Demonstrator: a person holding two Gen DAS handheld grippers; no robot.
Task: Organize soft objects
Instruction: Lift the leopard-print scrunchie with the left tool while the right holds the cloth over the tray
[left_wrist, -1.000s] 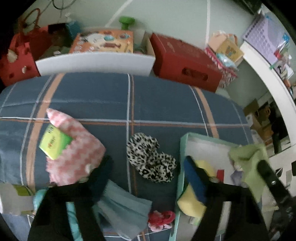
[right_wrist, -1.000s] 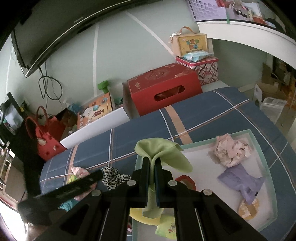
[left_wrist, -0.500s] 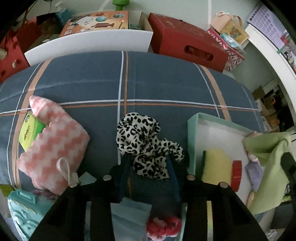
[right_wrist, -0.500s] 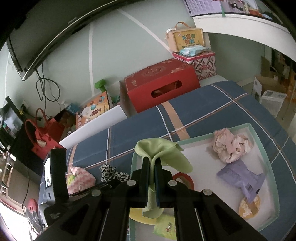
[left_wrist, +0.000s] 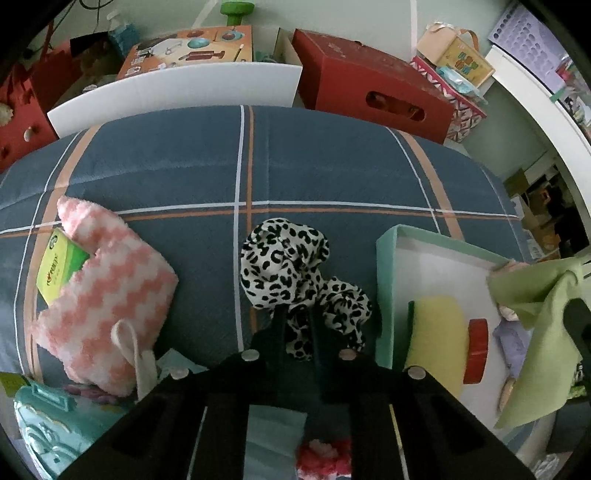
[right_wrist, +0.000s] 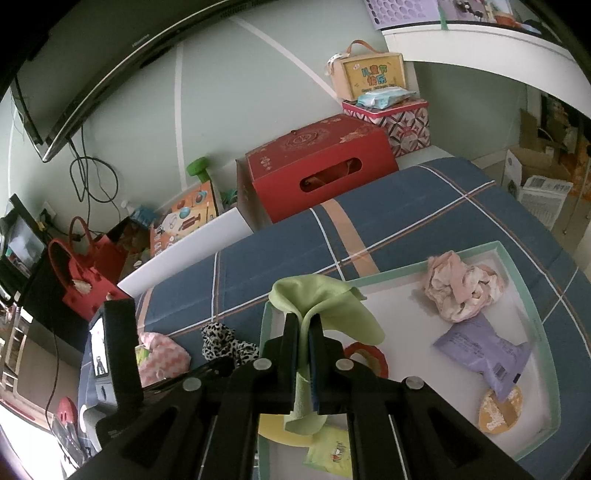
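Observation:
A black-and-white leopard-print cloth (left_wrist: 291, 266) lies on the blue plaid bedspread (left_wrist: 325, 166). My left gripper (left_wrist: 296, 321) is shut on its near edge. The cloth also shows in the right wrist view (right_wrist: 225, 343). My right gripper (right_wrist: 303, 325) is shut on a light green cloth (right_wrist: 321, 299) and holds it above the left end of the mint-rimmed white tray (right_wrist: 532, 295). The green cloth hangs at the right of the left wrist view (left_wrist: 535, 295).
In the tray lie a crumpled pink cloth (right_wrist: 461, 288), a purple packet (right_wrist: 487, 350), a yellow sponge (left_wrist: 436, 332) and a red ring (left_wrist: 476, 350). A pink zigzag towel (left_wrist: 107, 295) and a green packet (left_wrist: 59, 269) lie left. A red box (left_wrist: 369, 81) stands behind the bed.
My left gripper moved forward onto the leopard-print cloth and closed on its near edge. My right gripper stays shut on the green cloth over the tray.

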